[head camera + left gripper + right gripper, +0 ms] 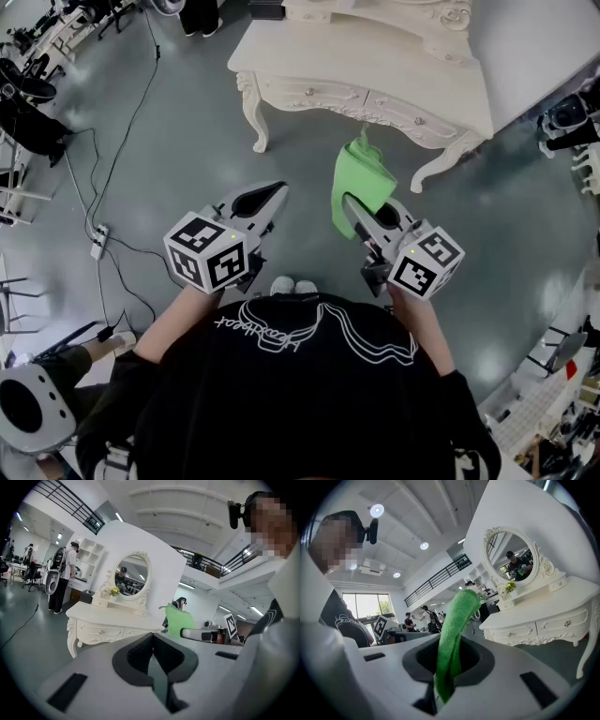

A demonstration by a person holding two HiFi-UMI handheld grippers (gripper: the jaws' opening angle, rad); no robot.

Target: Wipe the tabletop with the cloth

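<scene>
Left hand-held gripper [272,195] [151,644]: jaws drawn together, nothing between them; held in the air over the floor [169,141], pointing toward 1 o'clock in the head view.
Right hand-held gripper [352,202] [449,667]: jaws clamped narrow on the cloth, pointing toward 11 o'clock in the head view.
Cloth [361,183] [452,634] [179,623]: green, pinched at its lower end between the right jaws, rising from them in a folded strip; in the air, at 1 o'clock from the wearer's body, not touching the surface.
Surface [309,61] [108,613] [548,602]: white ornate dressing table with drawers and curved legs, at 12 o'clock ahead of both hand-held grippers and apart from them.
Mirror [132,576] [511,557]: oval, white carved frame, standing upright at the back of the surface.
Marker cubes: one on the left tool [208,253], one on the right [427,261], both close to the black shirt [281,394].
Shoes [293,285]: light toes showing on the floor between the two cubes.
Cables [112,169]: dark, trailing across the floor at 10 o'clock, running to a power strip [97,242].
</scene>
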